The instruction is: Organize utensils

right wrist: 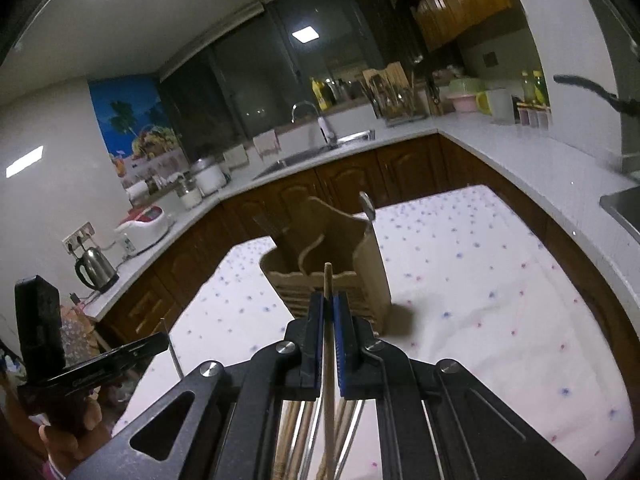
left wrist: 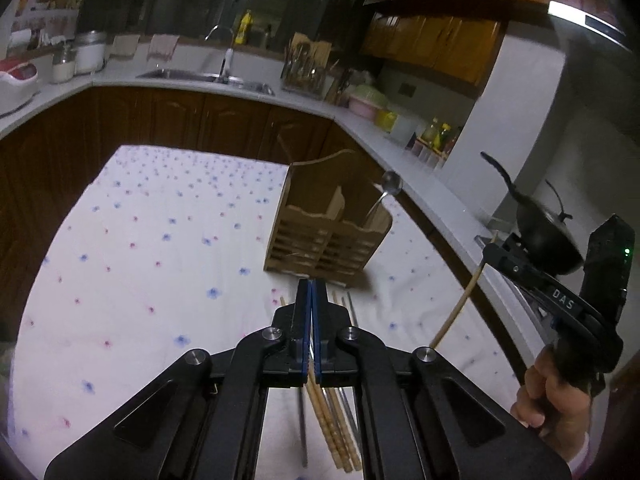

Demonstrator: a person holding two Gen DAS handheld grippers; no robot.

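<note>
A wooden utensil holder (left wrist: 320,248) (right wrist: 340,280) stands on the table's floral cloth (left wrist: 160,240), with a metal spoon (left wrist: 390,184) (right wrist: 367,204) upright in its right compartment. Several bamboo and metal chopsticks (left wrist: 332,432) lie on the cloth in front of the holder, under my left gripper. My left gripper (left wrist: 311,282) (right wrist: 164,340) is shut; the right wrist view shows a thin metal chopstick (right wrist: 174,356) pinched in it. Raised near the holder, my right gripper (right wrist: 328,300) (left wrist: 490,254) is shut on a bamboo chopstick (right wrist: 328,280) (left wrist: 460,304).
A white counter (left wrist: 440,184) wraps around the table, with a sink (left wrist: 208,76), a rack of utensils (left wrist: 304,68) and jars. A black wok (left wrist: 540,236) sits at the right. A kettle (right wrist: 94,270) and a rice cooker (right wrist: 146,226) stand on the left counter.
</note>
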